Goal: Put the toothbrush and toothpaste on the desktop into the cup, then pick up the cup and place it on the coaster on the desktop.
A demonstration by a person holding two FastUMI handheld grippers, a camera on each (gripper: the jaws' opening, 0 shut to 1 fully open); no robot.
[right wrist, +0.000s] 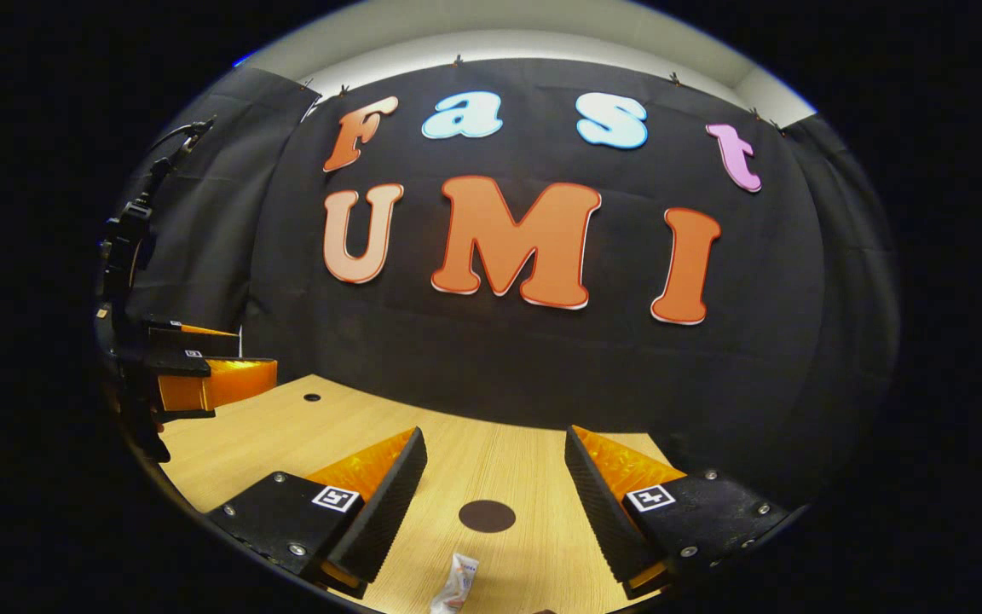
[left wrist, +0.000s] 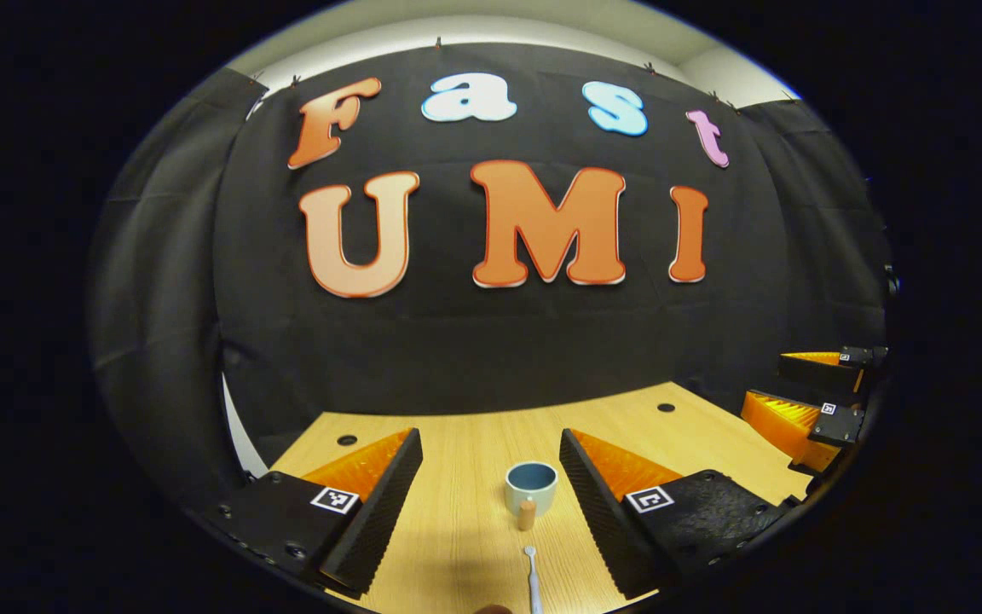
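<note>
Here, left gripper view:
Left gripper: jaws wide apart, holding nothing, above the desk.
Cup: upright between the fingers, farther off, touching neither.
Toothbrush: flat on the desk, near the bottom edge, just short of the cup.
Right gripper: far right, by the desk edge.

Right gripper view:
Right gripper: jaws wide, empty.
Coaster: flat between the fingers, bare desk around.
Toothpaste: near the bottom edge.
Left gripper: far left.

Blue-grey cup, white toothbrush, dark round coaster, pale wood-grain desktop.
</note>
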